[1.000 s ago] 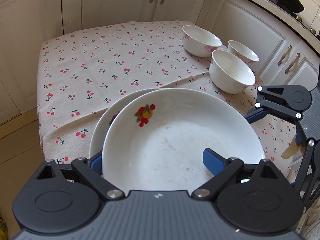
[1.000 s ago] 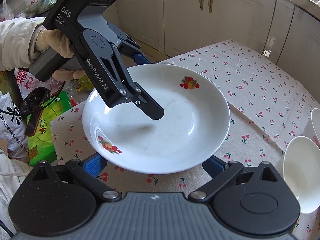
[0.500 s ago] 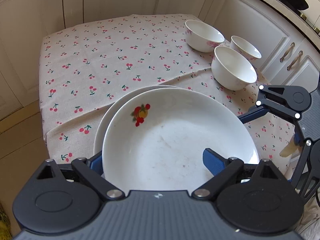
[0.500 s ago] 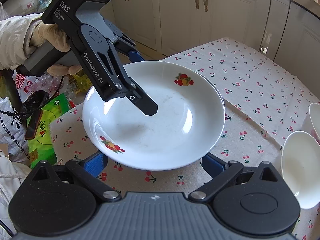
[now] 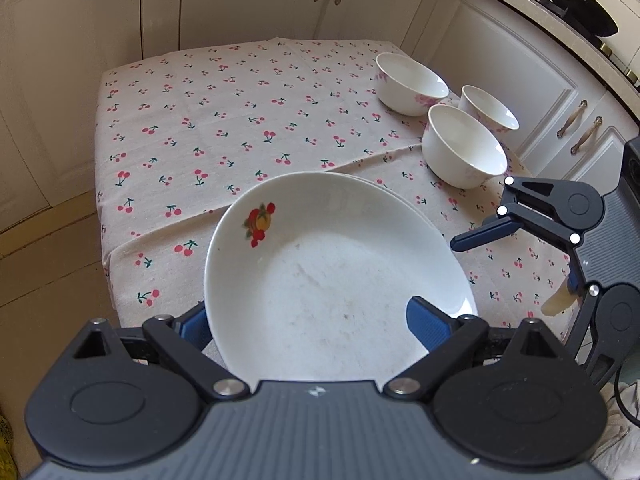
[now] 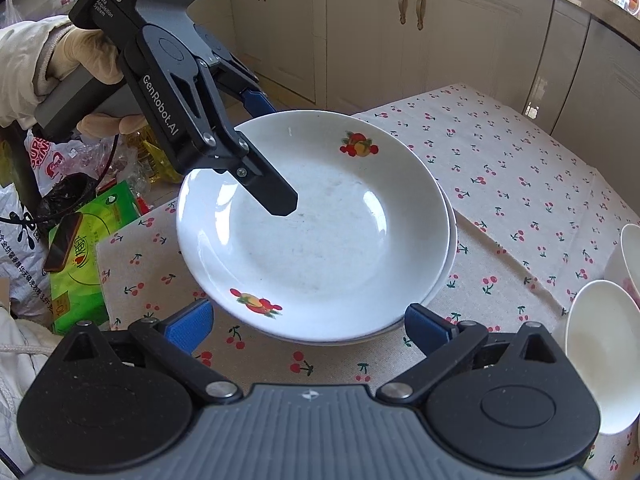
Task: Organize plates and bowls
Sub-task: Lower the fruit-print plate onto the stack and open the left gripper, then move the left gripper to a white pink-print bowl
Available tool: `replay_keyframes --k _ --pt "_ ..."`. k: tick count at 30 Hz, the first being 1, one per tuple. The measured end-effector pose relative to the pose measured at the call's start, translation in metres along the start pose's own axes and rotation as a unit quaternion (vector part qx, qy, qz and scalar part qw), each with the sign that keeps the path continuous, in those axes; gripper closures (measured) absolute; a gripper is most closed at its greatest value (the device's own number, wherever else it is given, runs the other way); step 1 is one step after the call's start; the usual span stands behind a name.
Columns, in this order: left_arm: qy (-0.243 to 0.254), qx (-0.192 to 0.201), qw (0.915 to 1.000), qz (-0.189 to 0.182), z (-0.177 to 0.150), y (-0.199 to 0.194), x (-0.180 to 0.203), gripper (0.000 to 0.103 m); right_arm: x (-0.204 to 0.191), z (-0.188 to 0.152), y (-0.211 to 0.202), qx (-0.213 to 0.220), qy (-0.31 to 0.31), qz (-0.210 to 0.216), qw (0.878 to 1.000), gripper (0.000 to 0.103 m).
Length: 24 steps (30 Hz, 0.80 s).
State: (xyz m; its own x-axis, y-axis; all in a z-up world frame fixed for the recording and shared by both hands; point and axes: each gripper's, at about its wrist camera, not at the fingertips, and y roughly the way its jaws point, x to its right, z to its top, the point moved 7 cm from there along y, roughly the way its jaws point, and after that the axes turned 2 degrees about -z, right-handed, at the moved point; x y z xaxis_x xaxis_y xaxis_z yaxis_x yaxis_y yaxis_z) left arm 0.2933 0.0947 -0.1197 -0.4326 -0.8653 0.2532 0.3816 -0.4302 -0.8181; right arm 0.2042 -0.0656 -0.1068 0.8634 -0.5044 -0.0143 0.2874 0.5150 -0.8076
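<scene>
White glazed plate (image 6: 320, 236), fruit decals, sits on a 2nd plate (image 6: 450, 240) at near edge of table w/ cherry-print cloth (image 5: 240, 120). My left gripper (image 6: 276, 152): jaws wide, just been opening a little, one finger over the plate's well, other behind its far rim; pads not pressing. My right gripper (image 6: 308, 326): jaws wide, nothing in them, fingertips straddle near rim, no contact. 3 white bowls (image 5: 464, 148) grouped at far right of cloth, apart from plates. Gloved hand (image 6: 96, 52) on left handle.
</scene>
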Motion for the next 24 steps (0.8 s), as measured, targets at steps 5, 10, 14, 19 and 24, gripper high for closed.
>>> replay_keyframes --k 5,10,14,19,24 --pt "0.006 0.003 0.9999 0.012 -0.002 -0.004 -0.001 0.006 -0.004 -0.002 -0.003 0.001 -0.006 -0.013 1.0 0.0" --pt "0.007 0.005 0.9997 0.023 -0.005 -0.005 -0.005 0.006 -0.006 -0.003 -0.008 0.009 0.0 -0.026 1.0 0.0" --pt "0.041 0.021 0.9984 0.033 -0.004 -0.011 0.005 0.006 -0.005 -0.006 -0.011 0.013 0.008 -0.041 0.999 0.0" --pt "0.065 0.041 0.9965 0.036 -0.004 -0.015 0.02 0.006 0.002 -0.011 -0.019 0.025 0.034 -0.077 0.996 0.0" --pt "0.074 0.054 0.9955 0.027 -0.007 -0.017 0.037 0.006 0.01 -0.018 -0.034 0.047 0.067 -0.132 0.988 0.0"
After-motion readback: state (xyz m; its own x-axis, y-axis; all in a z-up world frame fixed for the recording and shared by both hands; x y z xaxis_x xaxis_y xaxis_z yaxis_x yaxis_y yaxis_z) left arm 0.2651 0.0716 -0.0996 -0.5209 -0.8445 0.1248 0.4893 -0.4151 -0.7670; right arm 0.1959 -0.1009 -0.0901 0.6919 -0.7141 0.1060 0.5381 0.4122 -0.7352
